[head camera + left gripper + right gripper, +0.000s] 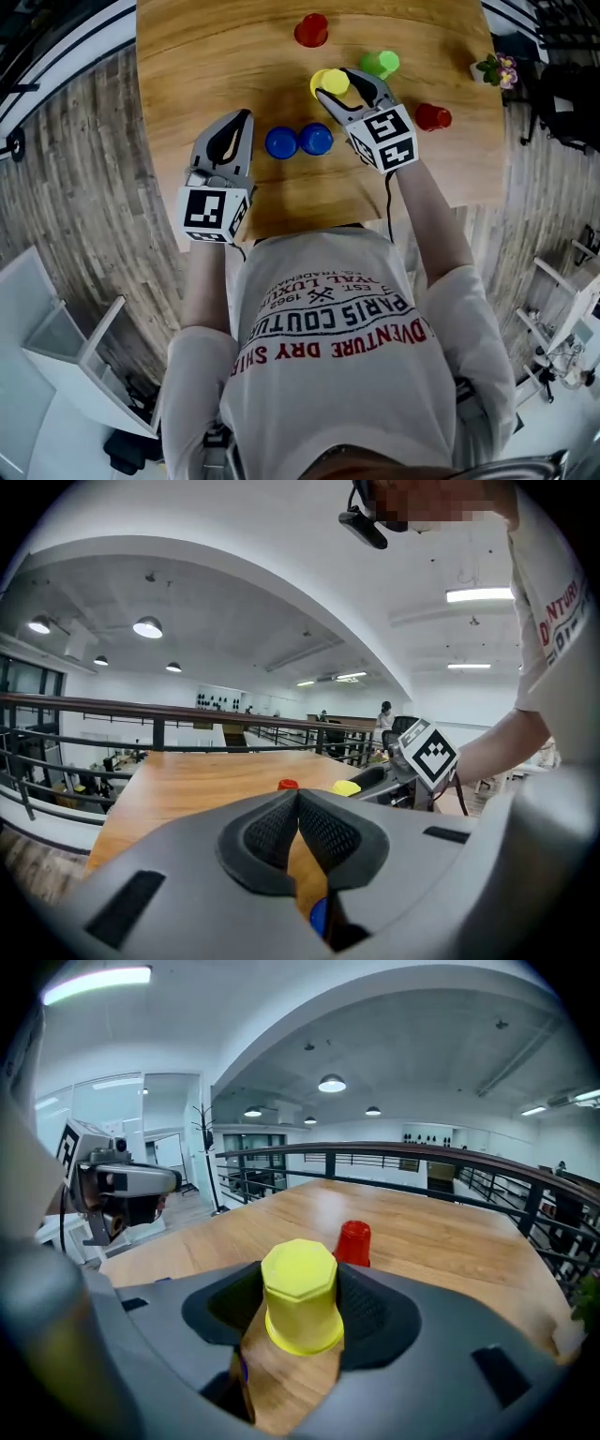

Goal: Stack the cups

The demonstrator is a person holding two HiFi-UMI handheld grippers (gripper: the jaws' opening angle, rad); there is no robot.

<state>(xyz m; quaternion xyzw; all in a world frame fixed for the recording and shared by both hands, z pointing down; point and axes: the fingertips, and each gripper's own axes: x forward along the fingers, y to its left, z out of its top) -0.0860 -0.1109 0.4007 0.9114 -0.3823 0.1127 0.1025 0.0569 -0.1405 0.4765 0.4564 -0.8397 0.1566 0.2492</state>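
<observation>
Yellow cup [300,1297] is clamped upside down in the right gripper [337,84], probably so it can drop over another one, maybe one of the two blue cups [281,142] sitting side by side close by. Left gripper [244,117] has its jaws pressed together on nothing, parked beside the blues. Wooden table [206,56], with a big open hall behind it, a railing [375,1152] and ceiling lights [330,1083].
</observation>
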